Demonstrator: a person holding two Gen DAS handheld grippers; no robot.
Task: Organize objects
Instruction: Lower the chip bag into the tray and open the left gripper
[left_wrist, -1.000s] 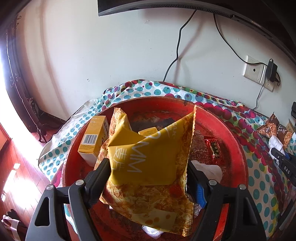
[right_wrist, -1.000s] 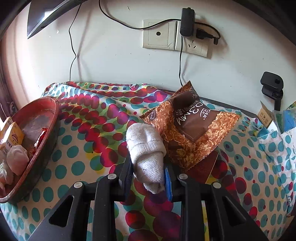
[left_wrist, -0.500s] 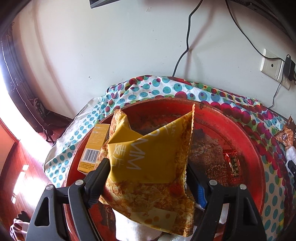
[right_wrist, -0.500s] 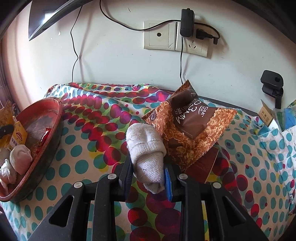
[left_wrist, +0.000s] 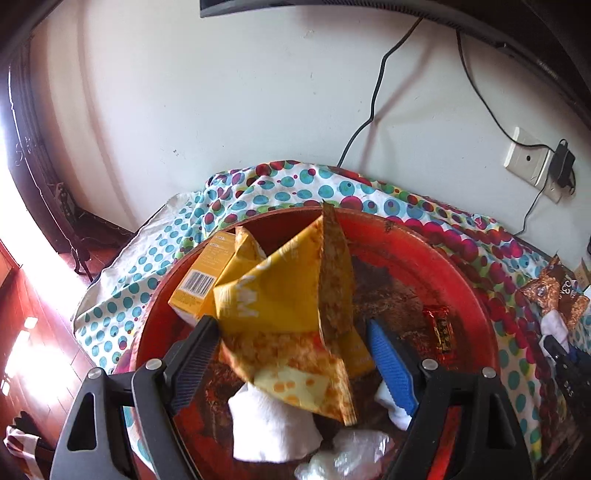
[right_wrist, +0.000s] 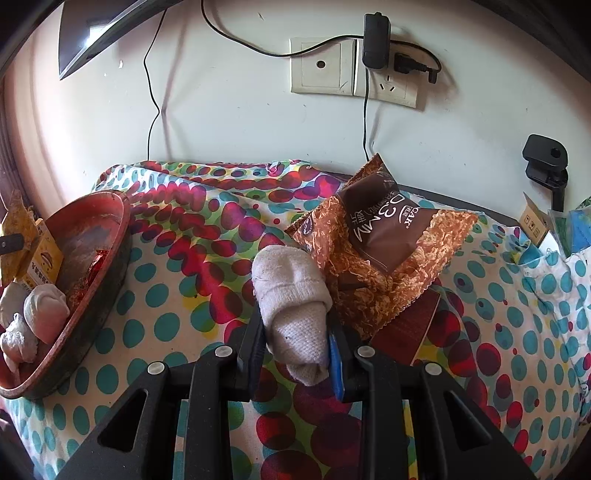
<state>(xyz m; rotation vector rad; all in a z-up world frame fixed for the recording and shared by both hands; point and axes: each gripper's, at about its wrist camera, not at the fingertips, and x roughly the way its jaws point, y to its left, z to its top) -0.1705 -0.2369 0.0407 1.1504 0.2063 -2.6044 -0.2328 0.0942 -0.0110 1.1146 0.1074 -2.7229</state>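
Left gripper (left_wrist: 291, 354) has its fingers spread, yellow snack bag (left_wrist: 284, 306) dropping loose into the red tray (left_wrist: 458, 269), while right gripper (right_wrist: 295, 343) pinches a rolled white sock (right_wrist: 291, 295) above the dotted cloth (right_wrist: 177, 295), presumably tray-bound next.

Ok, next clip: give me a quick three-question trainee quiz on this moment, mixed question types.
1. True or false: the left gripper has its jaws clamped tight on the yellow snack bag.
2. What is the right gripper holding?
A. the brown snack bag
B. a rolled white sock
C. the yellow carton
3. Fill in: the yellow snack bag is over the red ____.

Key:
1. False. The jaws are spread apart, and the right one stands off the bag.
2. B
3. basin
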